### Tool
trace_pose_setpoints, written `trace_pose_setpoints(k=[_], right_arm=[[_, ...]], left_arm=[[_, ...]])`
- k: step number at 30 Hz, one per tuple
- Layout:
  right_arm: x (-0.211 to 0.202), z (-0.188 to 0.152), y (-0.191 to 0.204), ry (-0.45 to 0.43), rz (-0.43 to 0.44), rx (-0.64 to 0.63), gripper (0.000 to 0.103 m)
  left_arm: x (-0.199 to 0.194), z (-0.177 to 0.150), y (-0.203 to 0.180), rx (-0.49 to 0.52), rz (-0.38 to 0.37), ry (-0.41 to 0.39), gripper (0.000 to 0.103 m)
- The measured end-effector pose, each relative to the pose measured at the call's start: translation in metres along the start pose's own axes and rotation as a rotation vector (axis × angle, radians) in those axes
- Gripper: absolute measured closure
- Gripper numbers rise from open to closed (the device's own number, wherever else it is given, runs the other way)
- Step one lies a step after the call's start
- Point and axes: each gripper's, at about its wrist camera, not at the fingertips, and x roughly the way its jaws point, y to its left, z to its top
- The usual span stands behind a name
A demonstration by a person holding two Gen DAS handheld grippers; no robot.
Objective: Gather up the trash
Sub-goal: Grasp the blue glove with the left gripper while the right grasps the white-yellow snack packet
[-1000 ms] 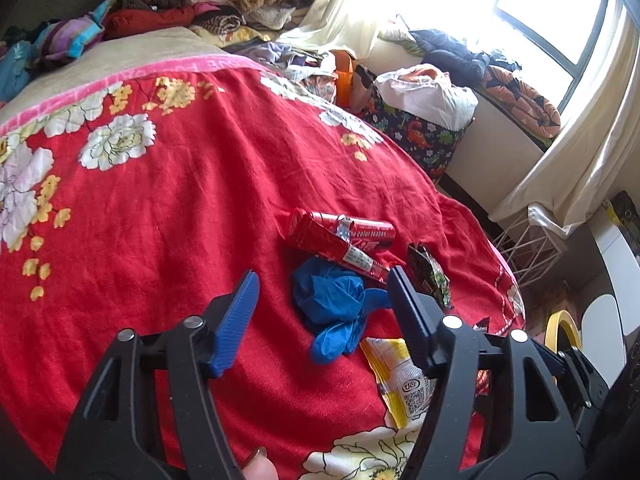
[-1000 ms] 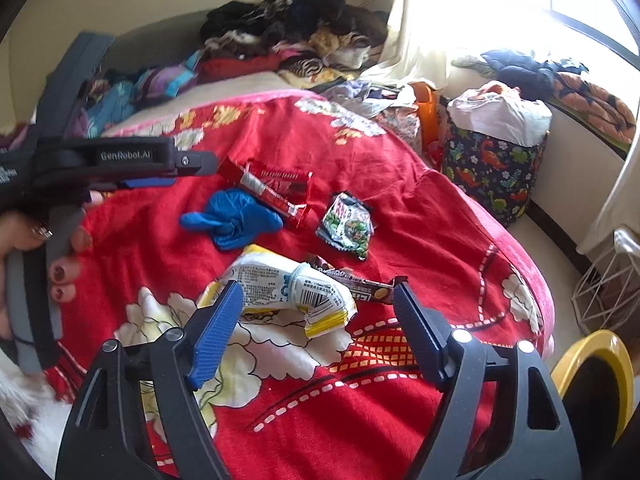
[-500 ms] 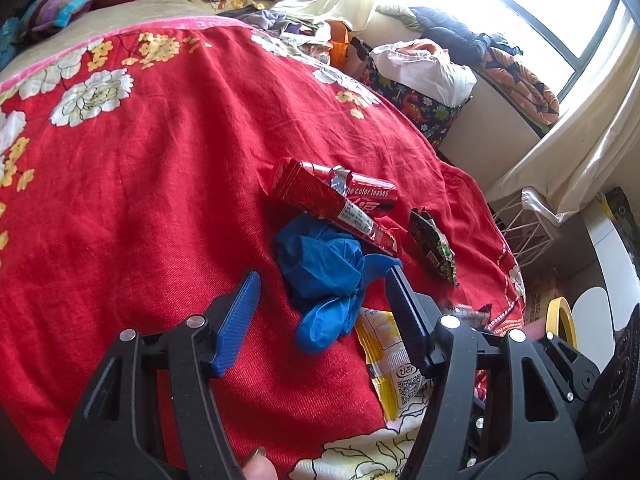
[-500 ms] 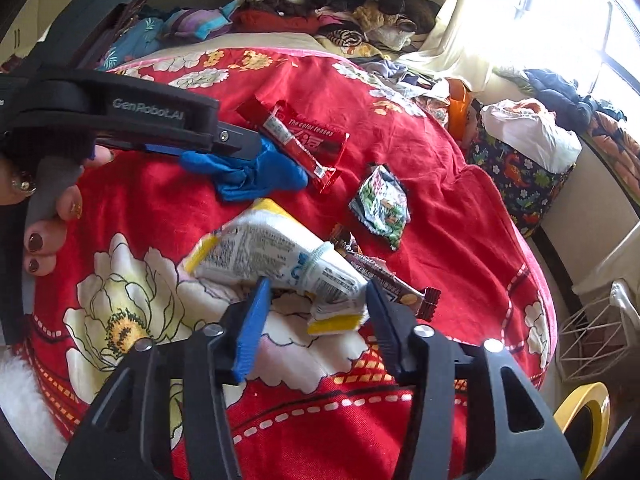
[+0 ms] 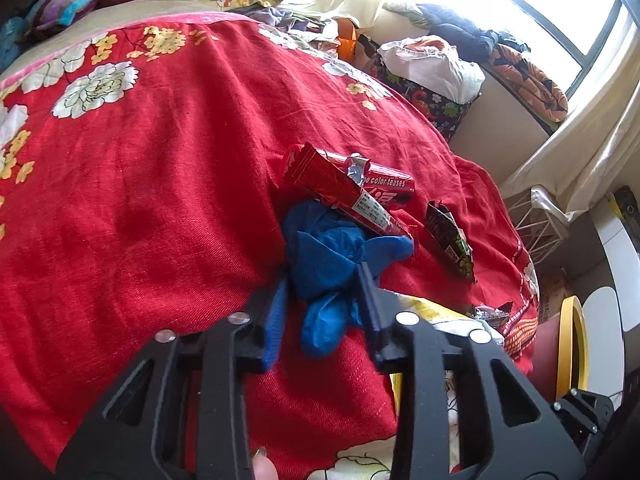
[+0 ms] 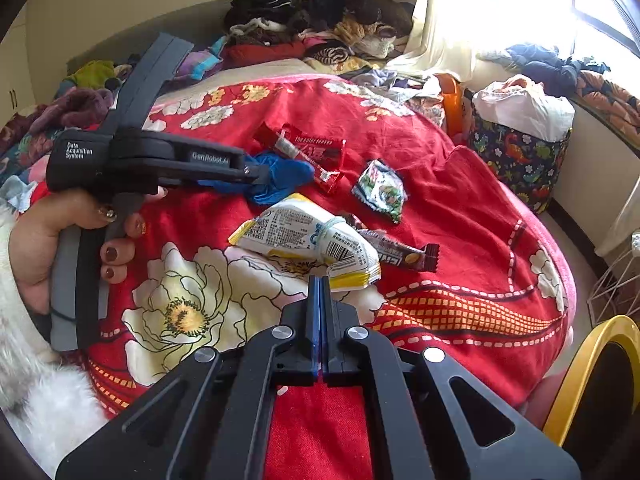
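Trash lies on a red flowered bedspread point(image 5: 140, 200). A crumpled blue glove point(image 5: 328, 256) sits between the fingers of my left gripper point(image 5: 320, 292), whose jaws press its sides; it also shows in the right wrist view point(image 6: 280, 178). A red wrapper point(image 5: 344, 188) lies just beyond it, and a dark green packet point(image 5: 450, 236) to its right. My right gripper point(image 6: 320, 284) is shut, its tips pinching the near edge of a white and yellow snack bag point(image 6: 308, 240). A brown bar wrapper point(image 6: 400, 254) and a green packet point(image 6: 382, 190) lie nearby.
A yellow-rimmed bin point(image 6: 596, 380) stands at the bed's right edge. A patterned laundry bag point(image 6: 520, 148) stands by the window wall. Clothes are piled point(image 6: 320, 20) at the bed's far end. A white wire rack point(image 5: 540, 228) stands on the floor.
My left gripper moved forward around the blue glove and narrowed onto it. My right gripper moved up to the snack bag and closed from wide open to shut on its edge.
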Motion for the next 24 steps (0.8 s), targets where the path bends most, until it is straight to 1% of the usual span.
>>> trace_pose_setpoints(k=[1,2,3,4,5,8,13,17,18,20,24], right_arm=[[-0.001,0.001,-0.002,-0.005,0.004,0.011,0.101],[-0.002,0.002,-0.005,-0.007,0.014,0.026,0.091],[-0.002,0.004,-0.007,-0.005,0.007,0.031,0.082],[-0.001,0.006,-0.009,-0.003,-0.020,0.022,0.065],[-0.001,0.008,-0.010,-0.005,-0.027,0.016,0.058],[0.007,0.015,-0.012,0.012,-0.012,-0.014,0.058],[0.035,0.026,-0.006,0.079,-0.024,-0.117,0.058],[0.058,0.025,-0.004,0.144,-0.033,-0.158,0.058],[0.061,0.023,-0.002,0.152,-0.035,-0.169,0.067],[0.060,0.018,0.000,0.135,-0.030,-0.167,0.067],[0.039,0.011,-0.005,0.077,0.025,-0.067,0.069]], left_arm=[[-0.002,0.000,0.000,0.006,0.000,-0.003,0.088],[-0.005,0.001,0.000,0.010,0.002,-0.008,0.091],[-0.007,0.001,0.000,0.009,-0.001,-0.010,0.093],[-0.011,0.002,0.001,0.007,-0.008,-0.011,0.094],[-0.013,0.003,0.002,0.004,-0.016,-0.011,0.095],[-0.024,0.003,0.002,0.014,-0.041,-0.010,0.099],[-0.043,-0.002,-0.005,0.048,-0.074,-0.012,0.099],[-0.055,-0.003,-0.009,0.063,-0.093,-0.022,0.099],[-0.056,-0.004,-0.010,0.062,-0.097,-0.024,0.099],[-0.059,-0.003,-0.012,0.065,-0.105,-0.026,0.099],[-0.064,-0.003,-0.020,0.079,-0.118,-0.030,0.099]])
